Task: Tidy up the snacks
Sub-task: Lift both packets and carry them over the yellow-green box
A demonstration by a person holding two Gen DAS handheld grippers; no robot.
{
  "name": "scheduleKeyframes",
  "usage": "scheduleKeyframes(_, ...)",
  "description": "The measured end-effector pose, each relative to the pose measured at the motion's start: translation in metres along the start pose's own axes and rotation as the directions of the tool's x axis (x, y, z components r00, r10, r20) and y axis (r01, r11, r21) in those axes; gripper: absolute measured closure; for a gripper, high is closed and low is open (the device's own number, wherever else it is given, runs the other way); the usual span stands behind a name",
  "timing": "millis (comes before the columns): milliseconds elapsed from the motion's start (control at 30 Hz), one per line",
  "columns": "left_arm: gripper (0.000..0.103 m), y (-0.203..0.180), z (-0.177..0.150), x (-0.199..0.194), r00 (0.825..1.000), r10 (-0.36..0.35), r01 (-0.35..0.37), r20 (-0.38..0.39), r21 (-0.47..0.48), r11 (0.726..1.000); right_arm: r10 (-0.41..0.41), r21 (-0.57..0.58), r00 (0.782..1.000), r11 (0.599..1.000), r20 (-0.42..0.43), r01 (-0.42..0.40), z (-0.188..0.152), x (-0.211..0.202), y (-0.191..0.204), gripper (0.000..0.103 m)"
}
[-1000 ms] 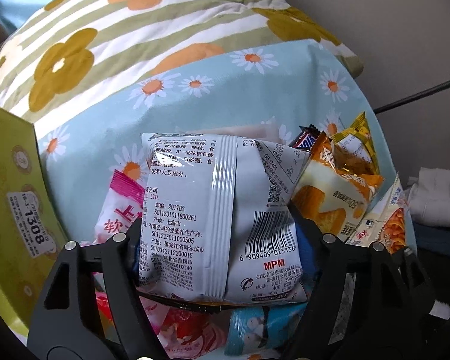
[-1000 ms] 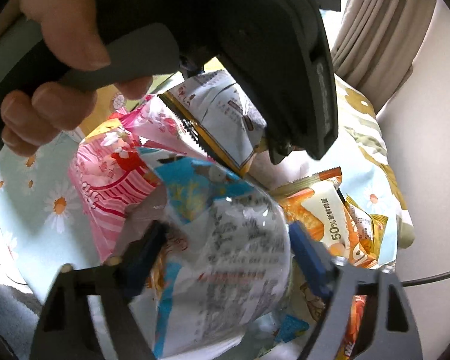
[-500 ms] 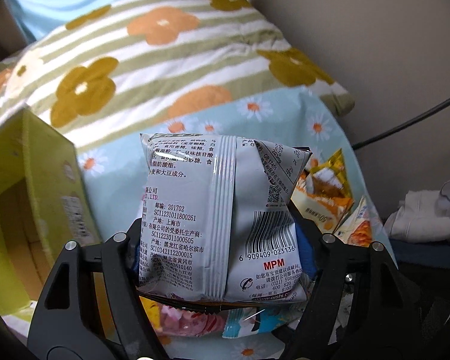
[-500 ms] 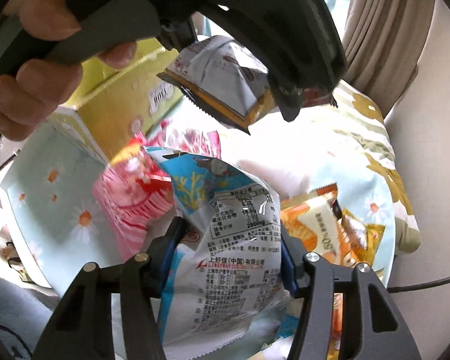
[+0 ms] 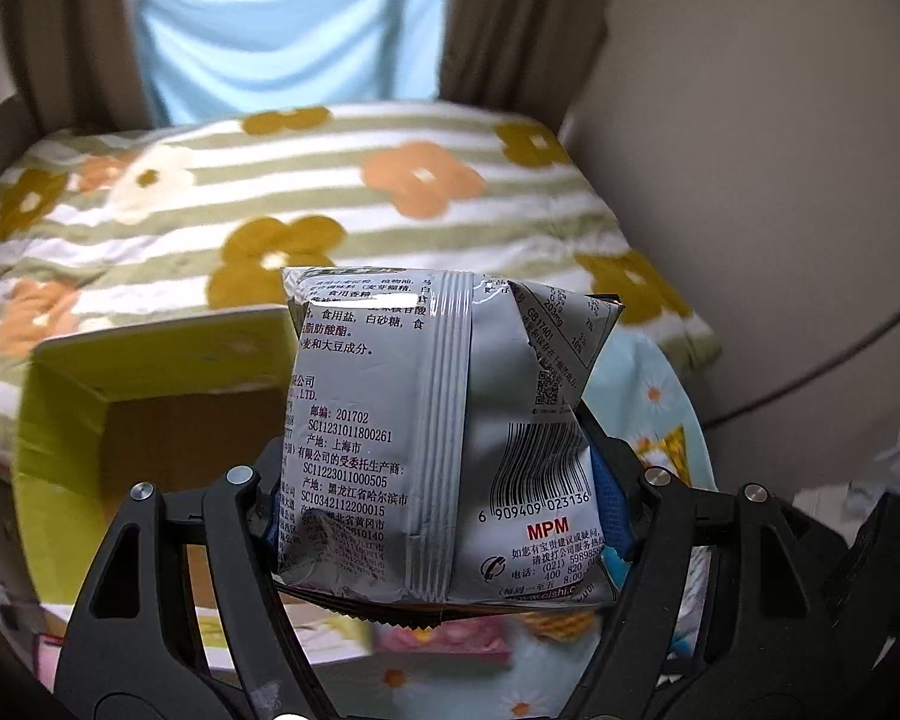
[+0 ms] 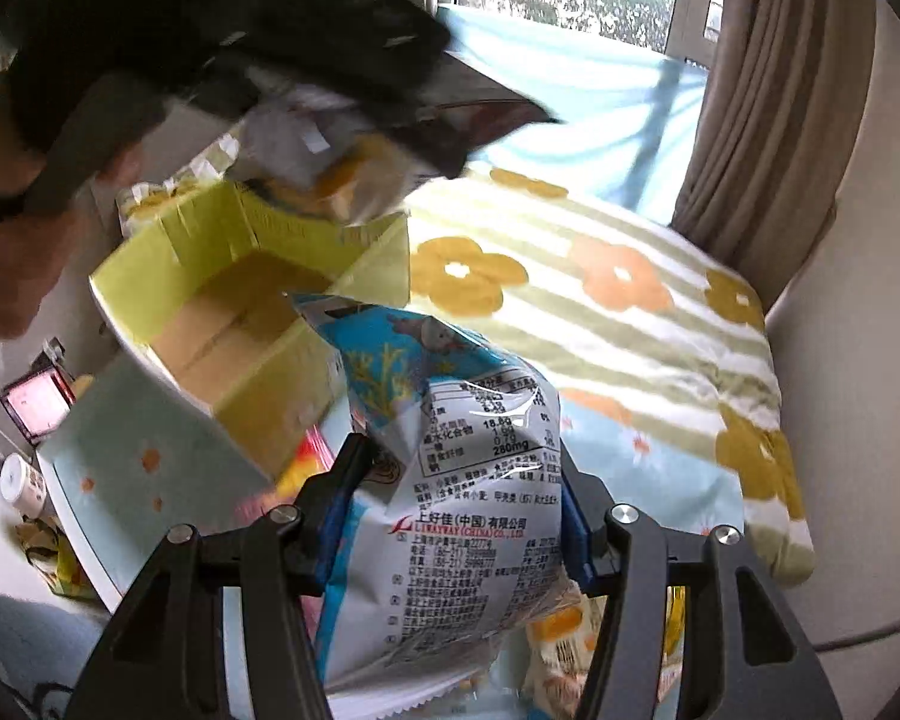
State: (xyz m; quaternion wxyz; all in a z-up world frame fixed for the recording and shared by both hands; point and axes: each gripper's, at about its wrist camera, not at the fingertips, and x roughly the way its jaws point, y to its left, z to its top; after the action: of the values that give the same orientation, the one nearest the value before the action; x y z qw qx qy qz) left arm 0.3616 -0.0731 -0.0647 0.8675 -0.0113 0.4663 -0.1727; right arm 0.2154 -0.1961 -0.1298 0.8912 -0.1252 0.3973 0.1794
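Observation:
My left gripper (image 5: 444, 498) is shut on a silver snack bag (image 5: 438, 438) with a barcode and holds it in the air, over the near edge of an open yellow-green cardboard box (image 5: 60, 420). In the right wrist view that gripper and bag (image 6: 306, 138) hang blurred above the box (image 6: 258, 372). My right gripper (image 6: 456, 528) is shut on a blue and white snack bag (image 6: 468, 504), to the right of the box. Pink and orange snack packs (image 5: 444, 648) lie below on the daisy sheet.
A striped flower blanket (image 5: 330, 204) covers the bed behind the box. A beige wall (image 5: 780, 150) stands at the right, curtains (image 6: 768, 90) and a window at the back. A cable (image 5: 810, 378) runs along the wall. Clutter lies on the floor at the left (image 6: 30, 402).
Both grippers have lifted their bags up and away from the snack pile. The left gripper has swung left over the open box, and the box inside now shows.

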Motion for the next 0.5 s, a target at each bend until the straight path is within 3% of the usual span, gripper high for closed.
scheduleKeyframes(200,0.031,0.081,-0.009,-0.032,0.999,0.033,-0.029,0.033,-0.109,0.994,0.046,0.09,0.999,0.995,0.025,-0.048,0.048,0.008,0.006,0.051)
scheduleKeyframes(500,0.031,0.197,-0.036,-0.045,0.991,0.133,-0.132,-0.006,-0.177,0.975,0.069,0.156,0.997,0.985,0.041,-0.075,0.115,0.041,0.055,0.051)
